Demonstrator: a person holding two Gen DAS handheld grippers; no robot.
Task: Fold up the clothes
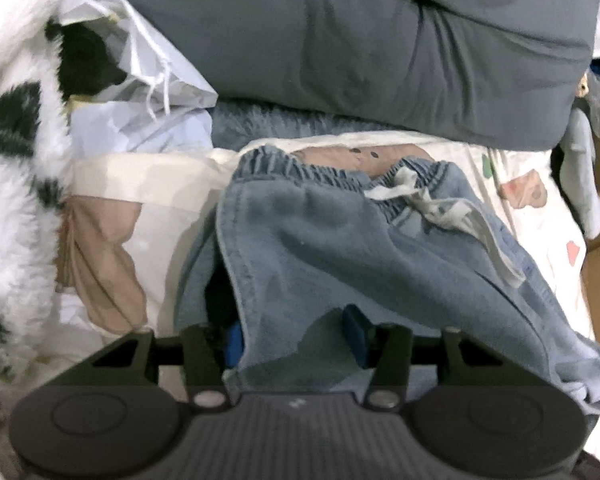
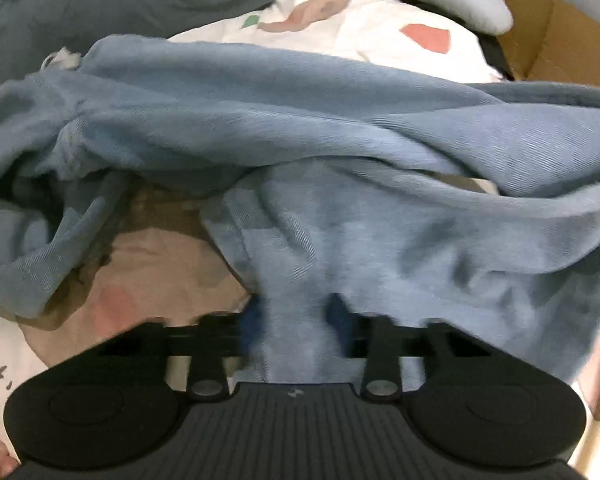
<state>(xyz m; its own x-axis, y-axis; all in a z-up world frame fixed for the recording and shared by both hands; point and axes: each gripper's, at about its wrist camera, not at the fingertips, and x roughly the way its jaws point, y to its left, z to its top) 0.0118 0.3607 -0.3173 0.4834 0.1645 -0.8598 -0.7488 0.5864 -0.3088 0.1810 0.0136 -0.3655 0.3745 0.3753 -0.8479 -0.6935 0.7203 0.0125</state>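
Patterned bedsheet under blue trousers; both grippers' fingers apparently pinching trouser cloth, view blurred.

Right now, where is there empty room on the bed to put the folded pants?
Bare sheet shows left of the blue pants, beside the fluffy blanket. Behind is crowded: grey duvet, white bag. A cardboard box borders the right.
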